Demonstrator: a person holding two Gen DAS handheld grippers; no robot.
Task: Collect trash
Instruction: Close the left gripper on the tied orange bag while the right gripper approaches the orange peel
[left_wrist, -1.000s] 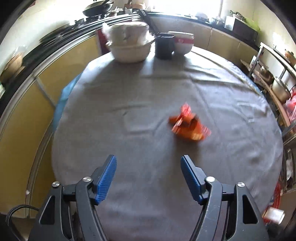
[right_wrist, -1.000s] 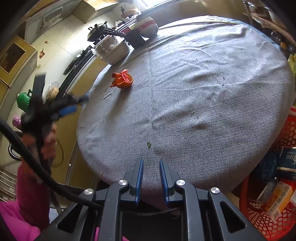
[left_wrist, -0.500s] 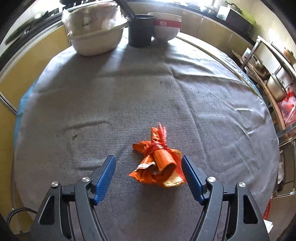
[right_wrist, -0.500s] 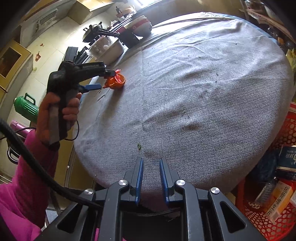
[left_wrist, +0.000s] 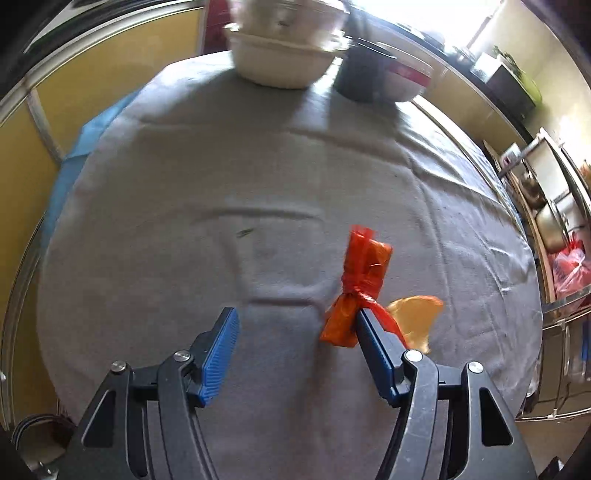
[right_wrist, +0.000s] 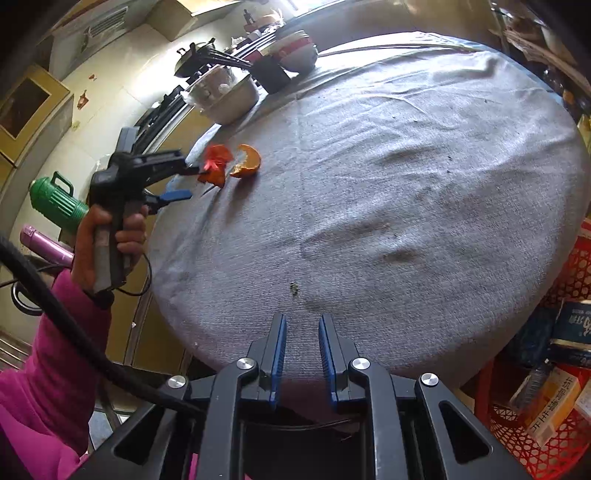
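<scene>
- Left tongs (left_wrist: 295, 328) moved in over the table (left_wrist: 221, 177) since 1 s ago and now sit right at the orange-red wrapper bundle (left_wrist: 360, 280), which was well ahead of them then.
- Left tongs' jaws have just been closing but are still spread; the wrapper bundle lies between them, against the right-hand blue pad (left_wrist: 376, 354), with a clear gap to the left-hand pad. No pinch yet.
- Wrapper bundle: crumpled plastic tied with a red strip, lying on the grey tablecloth; seen from the right wrist (right_wrist: 214, 164) it is near the table edge on the person's side.
- Orange peel (left_wrist: 417, 317) lies just beside the wrapper bundle, on its far side from the left tongs' open gap; also clear in the right wrist view (right_wrist: 245, 162). It was not separately visible earlier.
- Hand (right_wrist: 107, 240) in a pink sleeve (right_wrist: 55, 369) grips the left tool's handle, below and left of the wrapper bundle.
- Right tongs (right_wrist: 301, 350) unchanged: pressed nearly together, nothing between them, hovering at the near table edge, well apart from the wrapper bundle.
- White bowl (left_wrist: 280, 62), dark cup (left_wrist: 358, 85) and red-banded bowl (left_wrist: 406, 79) stand at the table's far rim, well beyond the wrapper bundle.
- Red basket (right_wrist: 554, 443) with boxes sits off the table, far from the wrapper bundle.
</scene>
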